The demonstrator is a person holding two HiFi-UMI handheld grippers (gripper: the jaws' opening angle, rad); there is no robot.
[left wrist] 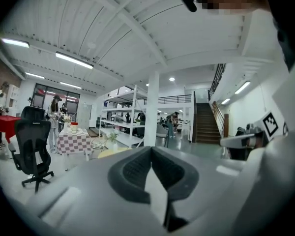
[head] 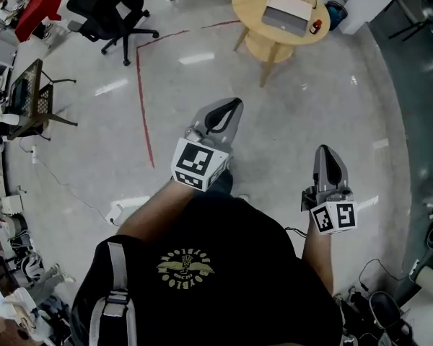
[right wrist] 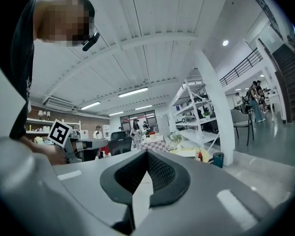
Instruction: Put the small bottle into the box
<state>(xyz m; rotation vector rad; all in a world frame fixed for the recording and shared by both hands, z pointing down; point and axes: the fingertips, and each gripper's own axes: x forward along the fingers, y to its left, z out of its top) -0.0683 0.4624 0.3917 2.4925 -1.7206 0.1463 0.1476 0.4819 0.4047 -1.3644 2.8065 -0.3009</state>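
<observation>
Two grippers: left gripper (head: 237, 102) and right gripper (head: 323, 149). One round bench (head: 249, 2) at upper centre, bearing one grey box (head: 287, 13) and one small bottle (head: 315, 27). One black office chair (head: 108, 9) at upper left.

Small red bottle (head: 315, 27) stands on round wood tbl (head: 247, 6), just R of pale box (head: 286, 13).

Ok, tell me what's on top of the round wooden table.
A pale box and a small red bottle beside it, on the round table. Whatever lies under the box is covered.
</observation>
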